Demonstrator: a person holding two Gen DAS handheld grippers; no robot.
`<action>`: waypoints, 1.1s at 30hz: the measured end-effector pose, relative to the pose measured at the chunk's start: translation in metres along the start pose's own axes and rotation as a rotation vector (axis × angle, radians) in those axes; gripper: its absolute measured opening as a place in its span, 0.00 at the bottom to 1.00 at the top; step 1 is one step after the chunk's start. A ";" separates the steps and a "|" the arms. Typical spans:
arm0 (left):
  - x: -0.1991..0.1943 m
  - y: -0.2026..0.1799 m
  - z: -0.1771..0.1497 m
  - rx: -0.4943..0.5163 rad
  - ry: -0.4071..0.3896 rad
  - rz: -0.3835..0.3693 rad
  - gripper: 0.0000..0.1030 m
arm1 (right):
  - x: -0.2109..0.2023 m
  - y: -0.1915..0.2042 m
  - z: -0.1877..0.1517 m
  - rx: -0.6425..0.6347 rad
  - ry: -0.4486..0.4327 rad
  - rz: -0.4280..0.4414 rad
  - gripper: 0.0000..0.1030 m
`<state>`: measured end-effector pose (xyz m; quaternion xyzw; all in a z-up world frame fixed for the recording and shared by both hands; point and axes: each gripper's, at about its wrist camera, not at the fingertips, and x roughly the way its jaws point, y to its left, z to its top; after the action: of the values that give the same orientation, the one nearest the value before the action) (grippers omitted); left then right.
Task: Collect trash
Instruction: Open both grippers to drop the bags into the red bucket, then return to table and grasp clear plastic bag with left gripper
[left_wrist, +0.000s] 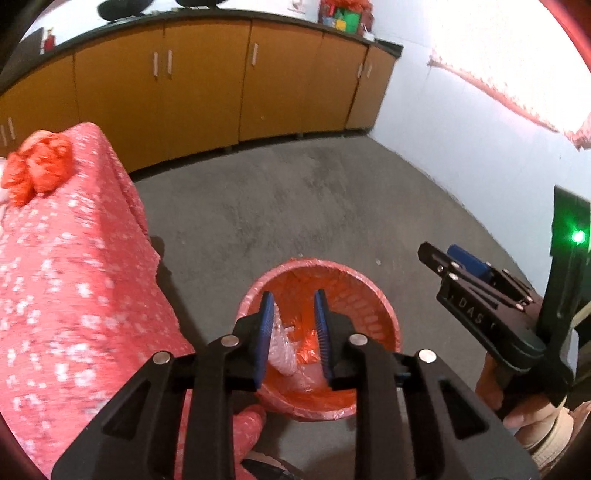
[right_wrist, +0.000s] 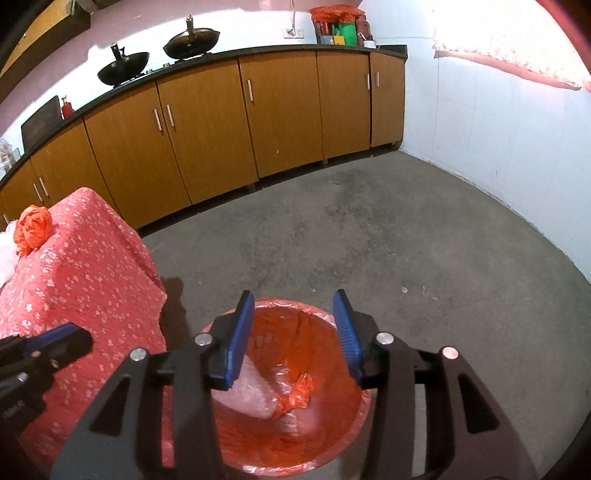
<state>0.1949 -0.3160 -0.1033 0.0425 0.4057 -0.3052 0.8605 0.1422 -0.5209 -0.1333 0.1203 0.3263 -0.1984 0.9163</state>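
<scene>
A red bin lined with a red bag (left_wrist: 384, 306) (right_wrist: 288, 303) stands on the floor beside the table. In it lie crumpled clear plastic (left_wrist: 282, 350) (right_wrist: 247, 395) and an orange scrap (right_wrist: 295, 395). My left gripper (left_wrist: 293, 295) hovers over the bin, open a little, its pads not pressing on anything. My right gripper (right_wrist: 293, 295) is also above the bin, open wider and empty. Each gripper shows in the other's view, the right (left_wrist: 436, 258) and the left (right_wrist: 66, 339). A crumpled orange bag (left_wrist: 37, 166) (right_wrist: 33, 229) rests on the table's far corner.
The table wears a pink flowered cloth (left_wrist: 74, 277) (right_wrist: 85, 266) that hangs close to the bin's left side. Some white plastic (right_wrist: 5, 258) lies at its far left edge. Wooden cabinets (right_wrist: 221, 122) line the back under a dark counter with two woks. Grey concrete floor (right_wrist: 369, 229) stretches to the white wall.
</scene>
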 end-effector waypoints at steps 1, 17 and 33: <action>-0.004 0.004 0.001 -0.005 -0.010 0.004 0.23 | -0.003 0.002 0.002 -0.006 -0.006 0.005 0.43; -0.140 0.107 -0.018 -0.067 -0.249 0.252 0.37 | -0.077 0.128 0.033 -0.148 -0.145 0.231 0.49; -0.192 0.207 -0.064 -0.171 -0.276 0.413 0.51 | -0.102 0.250 0.019 -0.278 -0.134 0.405 0.49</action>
<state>0.1748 -0.0333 -0.0429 0.0096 0.2913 -0.0908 0.9523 0.1911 -0.2752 -0.0301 0.0425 0.2582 0.0284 0.9647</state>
